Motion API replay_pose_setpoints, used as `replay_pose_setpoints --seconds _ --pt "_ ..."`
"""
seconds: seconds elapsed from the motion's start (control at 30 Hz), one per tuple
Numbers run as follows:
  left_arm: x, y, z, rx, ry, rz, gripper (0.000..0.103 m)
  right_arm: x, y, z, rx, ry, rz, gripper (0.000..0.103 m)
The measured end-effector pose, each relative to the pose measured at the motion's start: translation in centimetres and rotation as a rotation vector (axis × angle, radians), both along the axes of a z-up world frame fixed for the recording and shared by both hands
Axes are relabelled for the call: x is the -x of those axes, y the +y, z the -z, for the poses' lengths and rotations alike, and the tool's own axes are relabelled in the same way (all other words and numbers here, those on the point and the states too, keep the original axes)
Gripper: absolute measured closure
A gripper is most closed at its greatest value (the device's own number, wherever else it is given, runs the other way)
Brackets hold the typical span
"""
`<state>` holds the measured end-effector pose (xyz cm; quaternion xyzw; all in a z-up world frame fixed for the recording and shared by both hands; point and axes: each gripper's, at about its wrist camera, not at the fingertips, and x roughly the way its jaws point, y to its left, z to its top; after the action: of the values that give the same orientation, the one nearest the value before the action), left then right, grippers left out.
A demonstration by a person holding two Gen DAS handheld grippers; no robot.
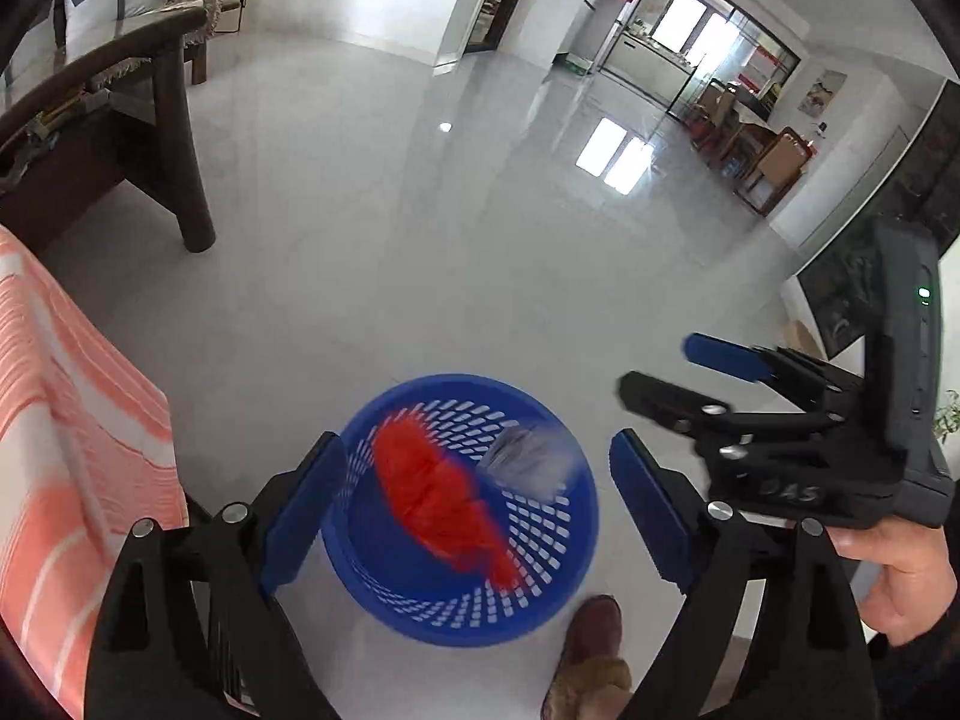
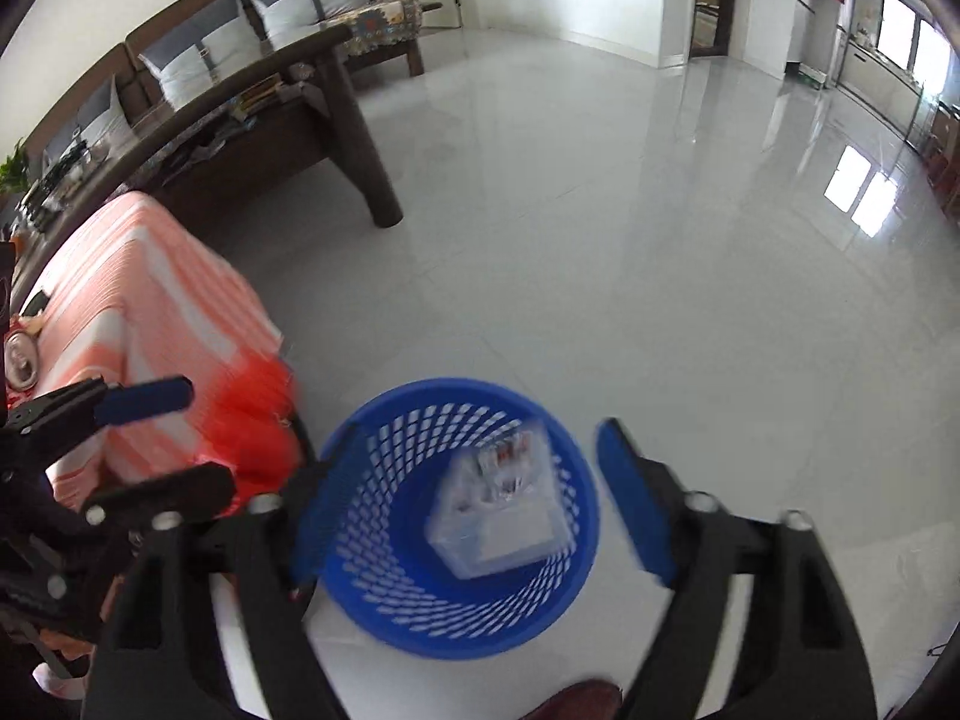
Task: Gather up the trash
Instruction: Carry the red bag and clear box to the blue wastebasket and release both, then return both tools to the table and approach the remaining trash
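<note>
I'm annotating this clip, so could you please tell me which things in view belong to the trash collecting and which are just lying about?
Part of the job:
- blue basket
- red wrapper, blurred, over the basket
- clear packet, blurred, over the basket
- left gripper, fingers apart
- right gripper, fingers apart

Just lying about:
- striped cloth
- wooden bench
- cushions
- brown shoe

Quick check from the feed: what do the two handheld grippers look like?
Both match: black angular linkage frames with silver pivot pins, tipped by flat blue fingers. The right gripper has a dark body with a small green light and faint pale lettering on its frame. The left gripper shows no visible markings.
</note>
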<state>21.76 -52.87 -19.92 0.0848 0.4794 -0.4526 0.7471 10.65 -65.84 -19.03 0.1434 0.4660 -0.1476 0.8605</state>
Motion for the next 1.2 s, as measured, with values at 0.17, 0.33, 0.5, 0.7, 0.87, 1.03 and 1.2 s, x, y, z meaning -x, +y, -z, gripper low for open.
replay_pose_setpoints --seconds 0.17,0.33,0.5,0.7,0.87,1.03,1.2 --pt "1.5 3.1 -3.1 0.050 -0.071 -0.016 0.013 1.8 -1.5 -1.4 0.006 -0.050 0.077 0.018" --pt "4.9 12.2 -7.2 0.114 -0.146 -0.083 0.005 3.0 1.4 -5.1 0.075 -0.135 0.078 0.010" --pt "7.7 24.4 -7.1 0.044 -0.150 -0.260 0.005 2.8 11.0 -7.5 0.125 -0.218 -0.112 0.007" --pt "7.9 39.4 -6.1 -0.118 -0.223 -0.601 0.005 1.4 27.8 -6.5 0.106 -0.241 -0.493 0.007" --pt "5.6 46.8 -5.3 -0.229 -0.236 -0.777 0.005 0.2 39.8 -4.2 0.077 -0.174 -0.727 0.007" --pt "2.5 52.0 -4.5 -0.268 -0.180 -0.853 0.005 -4.9 45.9 -2.3 0.104 -0.076 -0.758 0.007" --pt "-1.4 55.1 -3.5 -0.285 -0.162 -0.895 0.004 -11.2 47.4 -2.1 0.088 -0.038 -0.703 0.005"
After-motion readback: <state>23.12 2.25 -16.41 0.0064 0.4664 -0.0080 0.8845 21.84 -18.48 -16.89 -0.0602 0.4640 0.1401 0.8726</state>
